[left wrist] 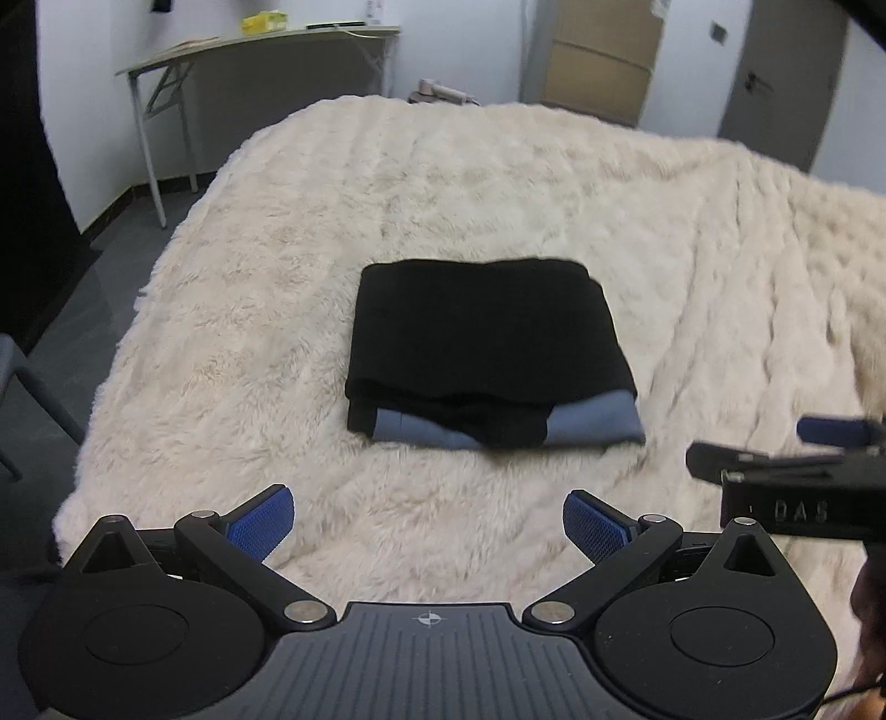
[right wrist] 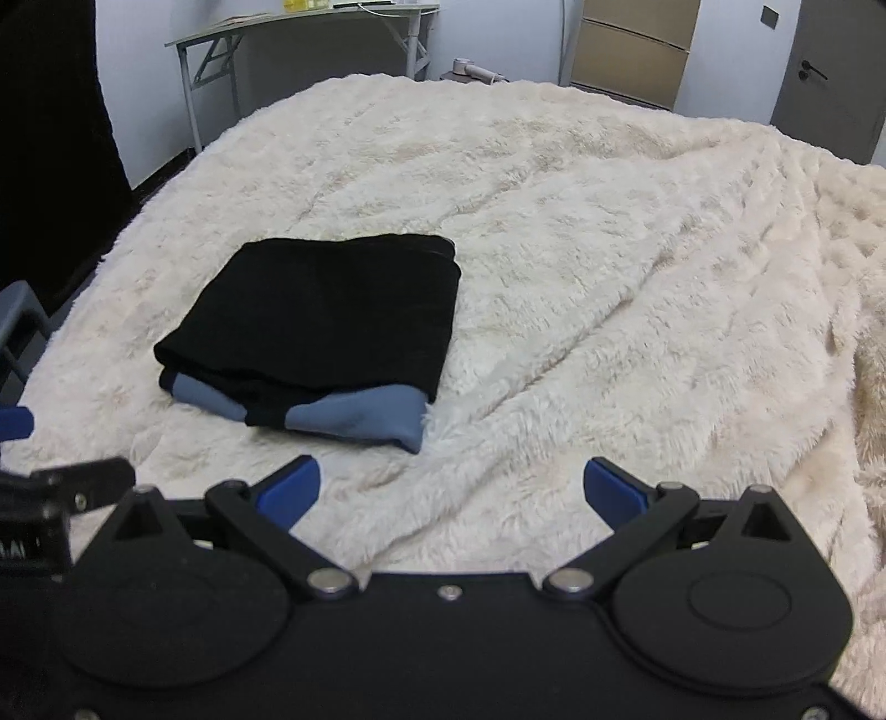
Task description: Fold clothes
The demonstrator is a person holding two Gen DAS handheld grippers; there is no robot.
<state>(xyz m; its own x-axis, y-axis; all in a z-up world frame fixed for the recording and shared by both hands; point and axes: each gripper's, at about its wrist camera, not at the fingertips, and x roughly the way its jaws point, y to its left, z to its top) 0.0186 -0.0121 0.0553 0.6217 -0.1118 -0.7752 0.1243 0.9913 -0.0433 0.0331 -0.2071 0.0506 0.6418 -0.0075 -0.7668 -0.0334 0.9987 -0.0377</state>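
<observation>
Lying folded on the cream fluffy blanket of the bed: a black garment, squared into a flat packet, with grey-blue fabric showing along its near edge. From the left wrist view it sits at 12 o'clock of the left hand-held gripper, well apart from the blue fingertips. Jaws released, spread wide, nothing between them. Right hand-held gripper likewise released and empty; the garment lies at about 11 o'clock of it, apart from its pads. In the left view the right gripper's fingers show at 3 o'clock, above the blanket. Folding bench stands against the far wall at 11 o'clock; a grey door at 1 o'clock.
</observation>
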